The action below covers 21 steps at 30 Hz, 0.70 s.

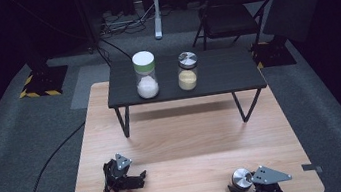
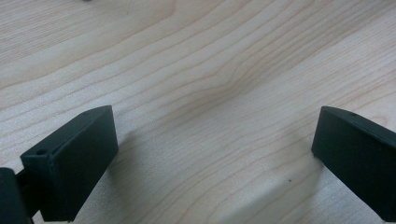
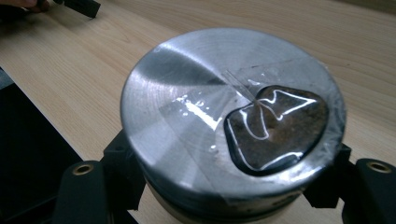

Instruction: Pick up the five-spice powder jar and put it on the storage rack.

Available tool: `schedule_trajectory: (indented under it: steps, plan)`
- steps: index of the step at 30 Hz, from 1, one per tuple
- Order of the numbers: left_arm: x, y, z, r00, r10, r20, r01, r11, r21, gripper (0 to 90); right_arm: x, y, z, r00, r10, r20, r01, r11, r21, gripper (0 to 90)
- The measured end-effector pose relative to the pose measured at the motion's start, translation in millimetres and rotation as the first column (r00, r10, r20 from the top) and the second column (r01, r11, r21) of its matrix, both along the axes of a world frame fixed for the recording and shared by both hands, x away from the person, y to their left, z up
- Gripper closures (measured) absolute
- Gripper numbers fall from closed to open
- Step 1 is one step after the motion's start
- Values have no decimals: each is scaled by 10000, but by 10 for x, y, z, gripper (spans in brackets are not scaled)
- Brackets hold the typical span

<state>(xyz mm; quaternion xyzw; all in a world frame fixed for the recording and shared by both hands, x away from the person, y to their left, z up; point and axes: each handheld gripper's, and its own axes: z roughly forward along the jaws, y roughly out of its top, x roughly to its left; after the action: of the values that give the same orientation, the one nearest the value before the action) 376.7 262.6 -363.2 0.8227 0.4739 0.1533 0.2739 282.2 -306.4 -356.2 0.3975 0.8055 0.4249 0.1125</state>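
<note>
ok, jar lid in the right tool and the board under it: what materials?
Jar lid: looks like brushed metal, silvery with radial glare streaks; clear tape over a dark window. Board: pale wood or wood-look laminate, matte, visible grain lines; which one, I cannot tell.

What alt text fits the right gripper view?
A jar with a round brushed-metal lid sits clamped between the right gripper's two black jaws, above a light wooden tabletop. Clear tape and a dark patch cover part of the lid.
</note>
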Motion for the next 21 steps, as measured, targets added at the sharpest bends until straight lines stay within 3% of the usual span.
schedule_trajectory:
  steps: [14, 21]
  plan:
    - [-1, -8, -2, 10000, 74, 3, -74, 10000, -19, 3, 157, -81, 246, 9994, -121, 316, 121, 9999, 7, 300]
    - [1, -12, -4, 9999, 117, 12, -117, 9999, -17, 3, 315, -171, 362, 9997, -170, 154, 167, 9996, 210, 300]
